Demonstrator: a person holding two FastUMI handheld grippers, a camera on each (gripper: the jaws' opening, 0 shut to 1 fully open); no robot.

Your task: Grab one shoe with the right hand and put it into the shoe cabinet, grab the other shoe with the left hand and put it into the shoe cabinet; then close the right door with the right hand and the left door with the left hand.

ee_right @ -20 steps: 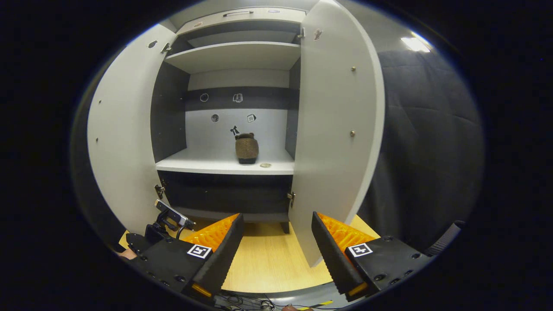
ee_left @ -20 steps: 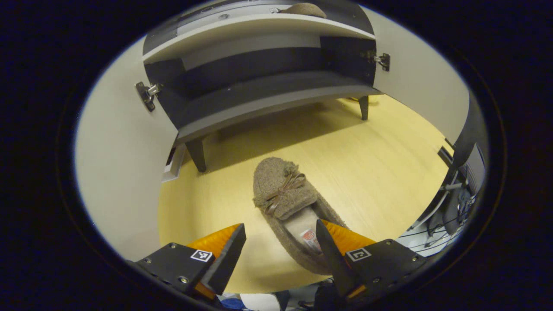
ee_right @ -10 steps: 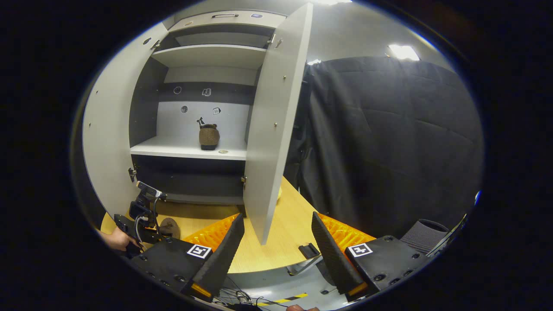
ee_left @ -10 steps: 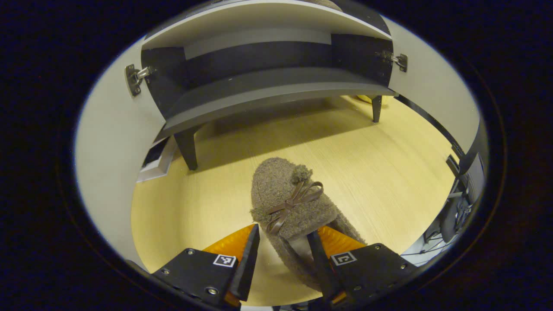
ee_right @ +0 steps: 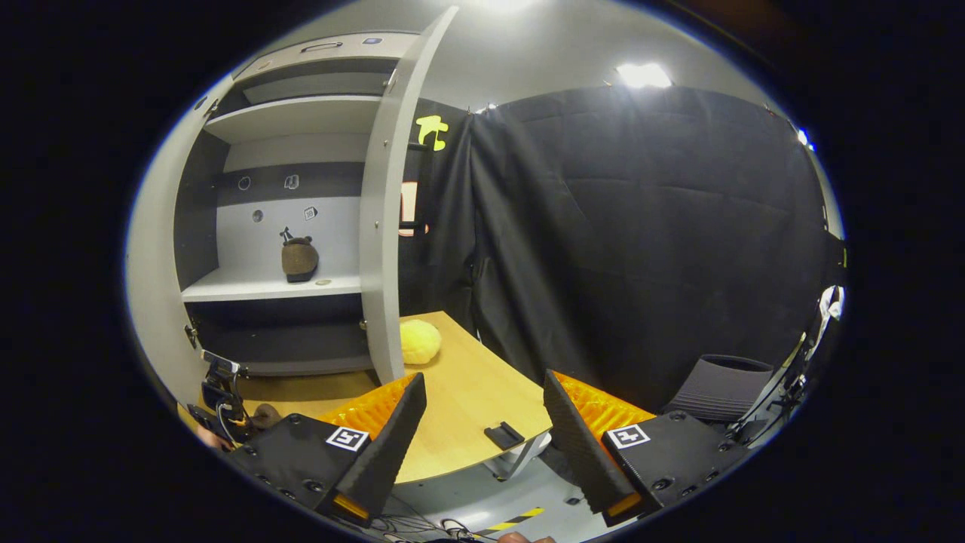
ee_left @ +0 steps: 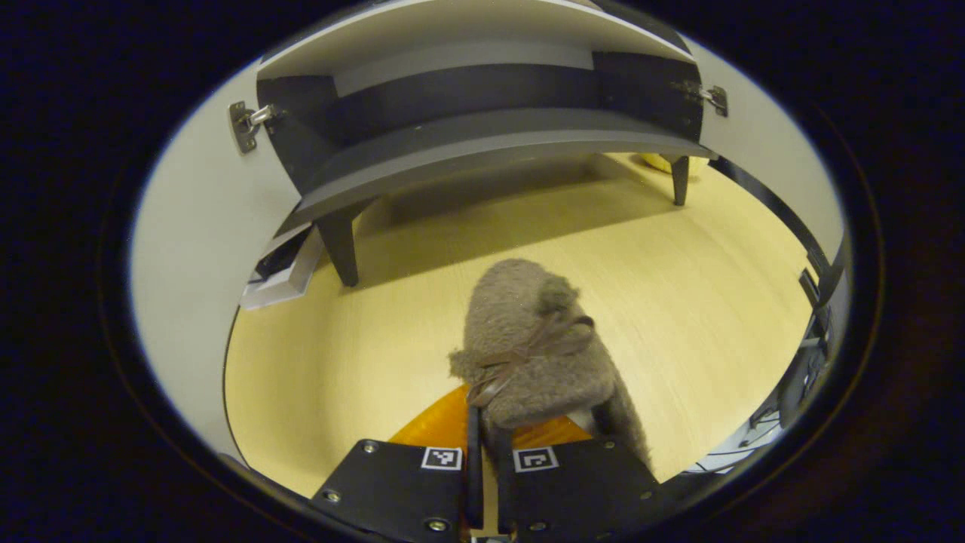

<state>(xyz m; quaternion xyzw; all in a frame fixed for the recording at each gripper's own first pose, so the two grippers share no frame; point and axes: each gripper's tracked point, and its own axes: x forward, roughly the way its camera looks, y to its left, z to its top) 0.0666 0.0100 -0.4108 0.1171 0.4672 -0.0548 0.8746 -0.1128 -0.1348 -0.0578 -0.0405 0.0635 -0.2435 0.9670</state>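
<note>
No legible writing; left gripper (ee_left: pixel 482 441) fingers clamped on the heel rim of the fuzzy shoe (ee_left: pixel 531 354) above the wood floor (ee_left: pixel 362 332); right gripper (ee_right: pixel 479 422) jaws apart, empty; other shoe (ee_right: pixel 299 259) on cabinet shelf (ee_right: pixel 249 286); yellow lump (ee_right: pixel 419 341) beside right door (ee_right: pixel 381 226).
</note>
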